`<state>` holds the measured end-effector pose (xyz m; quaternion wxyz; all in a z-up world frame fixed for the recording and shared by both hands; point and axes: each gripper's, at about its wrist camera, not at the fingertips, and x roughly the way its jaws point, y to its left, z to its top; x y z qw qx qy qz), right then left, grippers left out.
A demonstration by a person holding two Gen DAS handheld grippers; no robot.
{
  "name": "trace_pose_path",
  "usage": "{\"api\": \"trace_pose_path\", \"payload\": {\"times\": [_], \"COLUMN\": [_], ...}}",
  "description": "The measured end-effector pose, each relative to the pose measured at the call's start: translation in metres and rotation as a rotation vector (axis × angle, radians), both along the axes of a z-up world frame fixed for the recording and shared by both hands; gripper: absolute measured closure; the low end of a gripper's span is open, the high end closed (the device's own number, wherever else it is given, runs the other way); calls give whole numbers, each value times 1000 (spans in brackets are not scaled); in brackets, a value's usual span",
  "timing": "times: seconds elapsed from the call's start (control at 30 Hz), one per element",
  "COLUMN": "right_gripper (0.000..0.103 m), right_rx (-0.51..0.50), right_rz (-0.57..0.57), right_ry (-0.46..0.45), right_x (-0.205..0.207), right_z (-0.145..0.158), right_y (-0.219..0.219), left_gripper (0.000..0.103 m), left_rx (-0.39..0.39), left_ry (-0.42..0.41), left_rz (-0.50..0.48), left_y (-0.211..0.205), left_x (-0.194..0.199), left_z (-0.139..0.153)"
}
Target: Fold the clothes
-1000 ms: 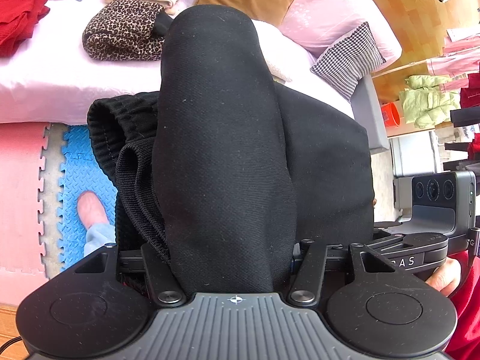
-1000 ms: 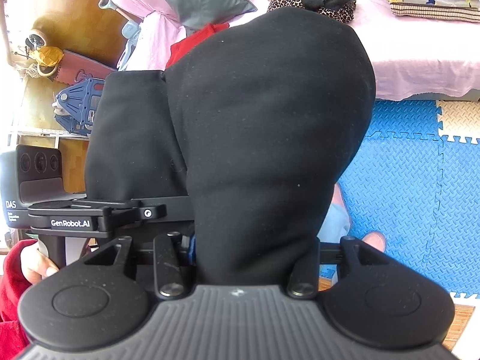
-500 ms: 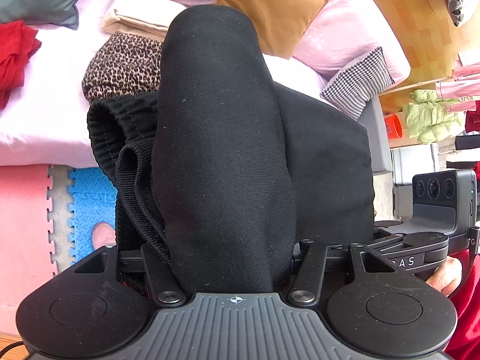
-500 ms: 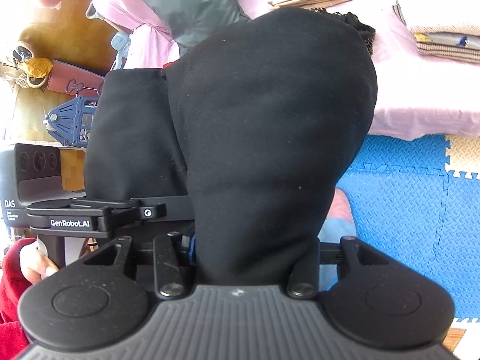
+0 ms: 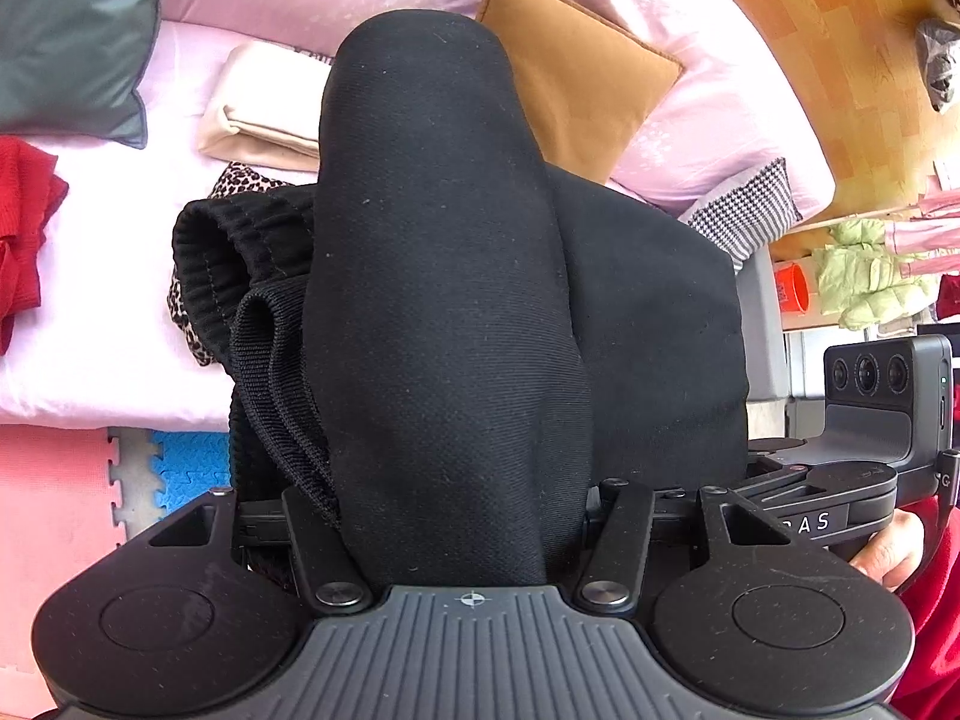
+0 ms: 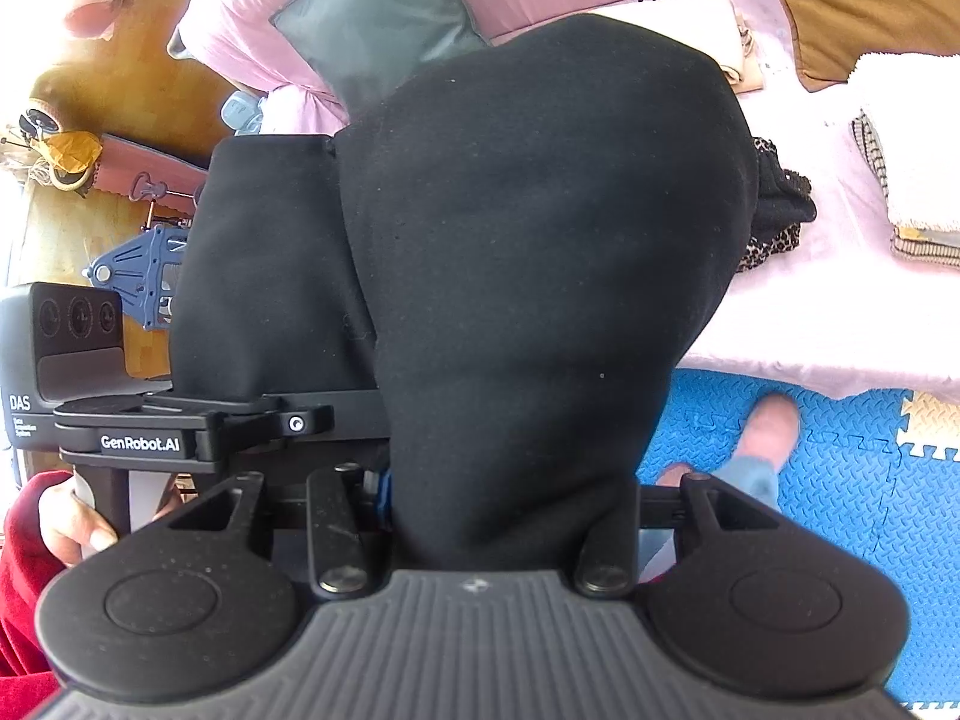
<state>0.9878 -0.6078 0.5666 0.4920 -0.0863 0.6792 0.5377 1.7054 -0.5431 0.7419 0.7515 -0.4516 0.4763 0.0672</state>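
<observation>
I have the folded black knit garment point(image 5: 444, 300) bundled over both grippers, off the pink-sheeted bed point(image 5: 90, 372) and above its near edge. Left gripper point(image 5: 456, 276) and right gripper point(image 6: 540, 276) are each clamped on it, their fingertips buried in cloth.

In my right wrist view, the black clamp bar point(image 6: 141, 443) on my left gripper's rig reads "GenRobot.AI", and its camera block point(image 6: 36, 384) says "DAS". In my left wrist view, my right gripper's bar point(image 5: 813, 523) shows only "AS"
</observation>
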Motion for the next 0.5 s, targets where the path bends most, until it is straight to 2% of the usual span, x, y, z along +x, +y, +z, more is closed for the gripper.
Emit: {"api": "trace_pose_path", "payload": {"times": [0.33, 0.5], "right_gripper": [57, 57], "right_rx": [-12, 9], "right_rz": [36, 41], "right_ry": [34, 7], "right_x": [98, 142], "right_z": [-16, -38], "right_y": [81, 129], "left_gripper": [47, 47], "left_rx": [-1, 24], "left_ry": [20, -1], "left_rz": [36, 41], "left_y": [91, 154], "left_x": [115, 176], "left_z": [-17, -43]}}
